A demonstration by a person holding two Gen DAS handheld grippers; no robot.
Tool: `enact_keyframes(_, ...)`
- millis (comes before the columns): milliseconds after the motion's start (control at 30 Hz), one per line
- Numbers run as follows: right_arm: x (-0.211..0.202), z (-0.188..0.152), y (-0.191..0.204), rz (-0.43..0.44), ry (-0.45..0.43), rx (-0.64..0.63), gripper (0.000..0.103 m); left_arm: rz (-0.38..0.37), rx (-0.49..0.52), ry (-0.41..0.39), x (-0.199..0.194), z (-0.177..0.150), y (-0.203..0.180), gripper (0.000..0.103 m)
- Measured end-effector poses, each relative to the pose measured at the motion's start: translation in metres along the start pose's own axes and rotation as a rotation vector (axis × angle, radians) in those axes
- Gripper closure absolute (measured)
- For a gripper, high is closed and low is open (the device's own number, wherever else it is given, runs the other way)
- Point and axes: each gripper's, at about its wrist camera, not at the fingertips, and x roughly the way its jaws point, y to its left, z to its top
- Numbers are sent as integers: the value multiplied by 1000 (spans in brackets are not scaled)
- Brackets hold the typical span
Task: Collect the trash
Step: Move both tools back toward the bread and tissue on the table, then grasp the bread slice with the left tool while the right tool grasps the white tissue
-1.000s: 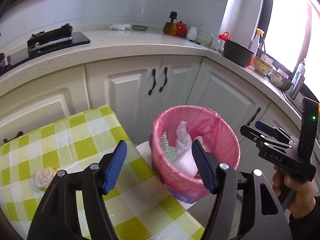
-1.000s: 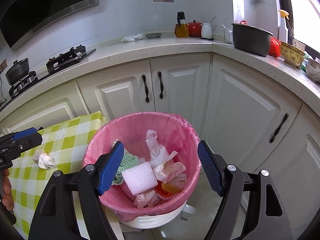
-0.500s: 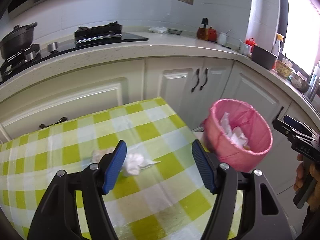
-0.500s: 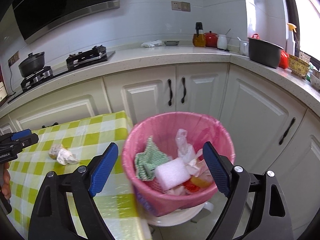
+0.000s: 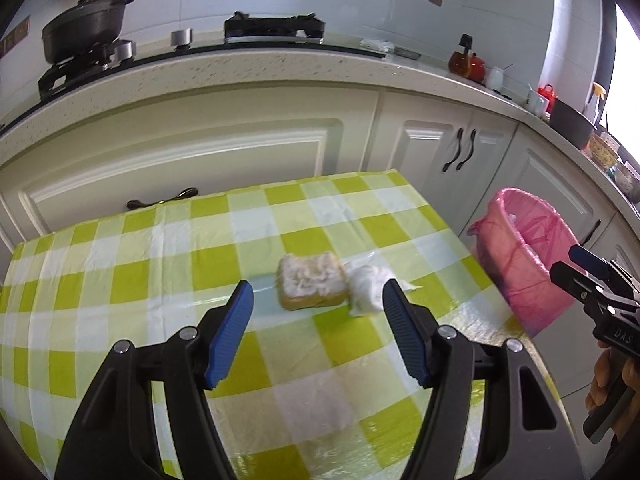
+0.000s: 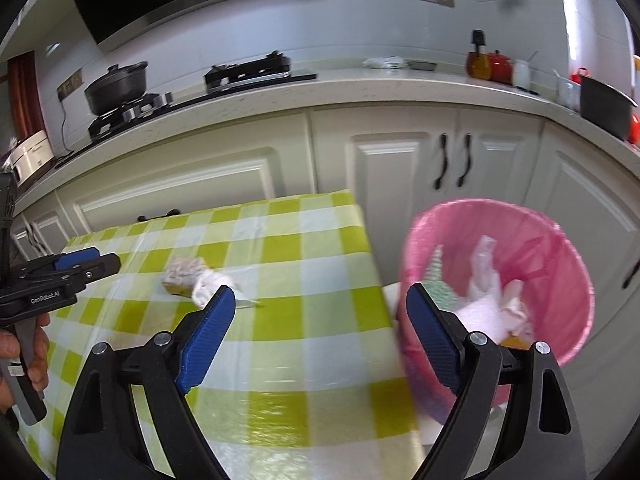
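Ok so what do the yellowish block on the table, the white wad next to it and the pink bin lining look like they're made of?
Yellowish block: probably a foam sponge, matte, with a rough whitish scouring face on top. White wad: looks like crumpled tissue or thin plastic; too blurred to settle. Pink bin lining: thin translucent plastic film, wrinkled, folded over the rim.

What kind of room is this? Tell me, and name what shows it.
A home kitchen, most likely: a gas stove with a black pot on the counter, white cabinets beneath, and a pink-lined trash bin.
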Motion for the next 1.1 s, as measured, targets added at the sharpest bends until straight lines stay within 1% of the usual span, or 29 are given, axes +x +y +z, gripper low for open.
enact_keyframes(167,27,-2,34,43,38,-26,21,7,-26,10,7,-6,25,39)
enact_keyframes(300,54,-6,59,71,78,-50,21,2,-34,20,14,-8,36,39)
enact_keyframes(433,83,-9,76,86,127,-66,21,-4,-47,28,23,-9,46,39)
enact_keyframes(633,117,-8,95,91,167,-95,21,-11,-64,39,33,-12,60,39)
enact_keyframes(800,139,-6,102,90,195,-101,29,-20,-71,42,38,-12,64,39)
enact_keyframes(867,144,-6,103,97,207,-101,37,-24,-73,43,40,-12,64,39)
enact_keyframes(900,147,-6,103,101,213,-101,39,-25,-74,44,41,-12,64,39)
enact_keyframes(967,151,-7,103,107,226,-105,52,-28,-74,46,43,-11,63,39)
enact_keyframes(1100,152,-8,102,119,234,-114,60,-40,-73,54,50,-10,59,39)
